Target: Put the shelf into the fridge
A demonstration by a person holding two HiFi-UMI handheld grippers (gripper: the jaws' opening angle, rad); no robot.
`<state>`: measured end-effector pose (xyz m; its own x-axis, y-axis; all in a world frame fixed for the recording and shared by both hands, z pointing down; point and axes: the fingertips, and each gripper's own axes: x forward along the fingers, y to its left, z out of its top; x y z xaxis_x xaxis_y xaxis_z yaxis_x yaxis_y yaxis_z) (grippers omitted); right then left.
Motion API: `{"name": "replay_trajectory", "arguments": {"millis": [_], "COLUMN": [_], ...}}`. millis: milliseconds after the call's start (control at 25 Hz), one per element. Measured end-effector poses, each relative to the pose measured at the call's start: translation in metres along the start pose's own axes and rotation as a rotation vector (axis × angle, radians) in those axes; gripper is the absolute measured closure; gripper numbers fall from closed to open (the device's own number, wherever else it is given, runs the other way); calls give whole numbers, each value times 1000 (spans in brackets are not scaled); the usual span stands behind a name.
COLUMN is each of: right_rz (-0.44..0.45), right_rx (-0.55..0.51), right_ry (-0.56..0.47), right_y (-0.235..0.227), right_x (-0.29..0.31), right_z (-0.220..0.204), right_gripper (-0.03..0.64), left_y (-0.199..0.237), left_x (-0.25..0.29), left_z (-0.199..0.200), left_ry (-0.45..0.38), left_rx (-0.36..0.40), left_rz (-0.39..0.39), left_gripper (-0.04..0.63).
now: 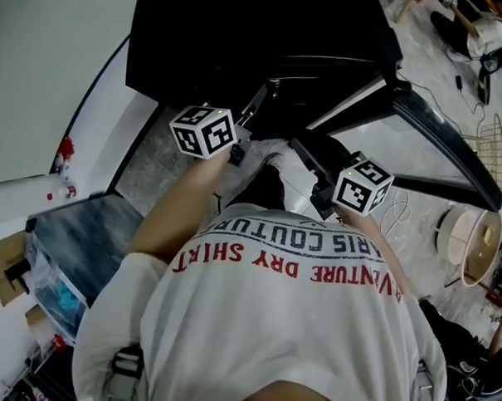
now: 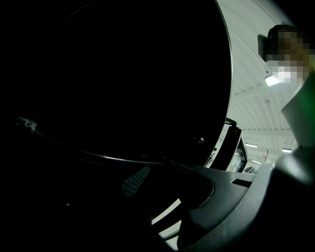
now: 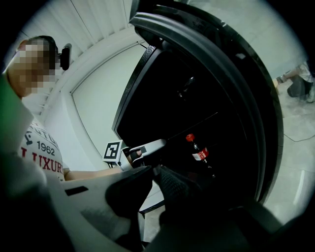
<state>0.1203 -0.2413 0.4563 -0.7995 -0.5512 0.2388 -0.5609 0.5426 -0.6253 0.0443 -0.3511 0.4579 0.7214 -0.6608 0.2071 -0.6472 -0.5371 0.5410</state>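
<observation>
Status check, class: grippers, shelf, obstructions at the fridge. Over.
Left gripper fingers apart; right gripper fingers nearly together, grip unclear. Shelf not made out. Fridge door open, bottle inside.

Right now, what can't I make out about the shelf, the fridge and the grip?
Inside of the fridge: black in the head view and left gripper view; any rails or slots are lost in the dark.
The shelf: only a pale strip shows in each gripper view; the fingers block the rest.
The left gripper: too dark to tell whether its fingers press the shelf.
Label on the bottle: too small to read in the right gripper view.
</observation>
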Motion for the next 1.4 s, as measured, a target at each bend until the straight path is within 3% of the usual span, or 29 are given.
{"name": "replay_trajectory", "arguments": {"millis": [600, 880, 1160, 1400], "right_rz": [-18, -5, 1, 41], "right_rx": [5, -56, -226, -266], "right_ry": [5, -29, -50, -91], "right_y": [-1, 9, 36, 73], "right_x": [-8, -15, -27, -34], "right_z": [-12, 3, 33, 56], "right_gripper": [563, 565, 575, 586], "left_y": [8, -2, -42, -93], "left_x": [3, -18, -53, -85], "left_z": [5, -1, 4, 11], "left_ry": [-16, 4, -5, -8], "left_rx": [31, 52, 48, 69], "left_rz": [14, 15, -39, -88], "left_gripper": [448, 442, 462, 505]}}
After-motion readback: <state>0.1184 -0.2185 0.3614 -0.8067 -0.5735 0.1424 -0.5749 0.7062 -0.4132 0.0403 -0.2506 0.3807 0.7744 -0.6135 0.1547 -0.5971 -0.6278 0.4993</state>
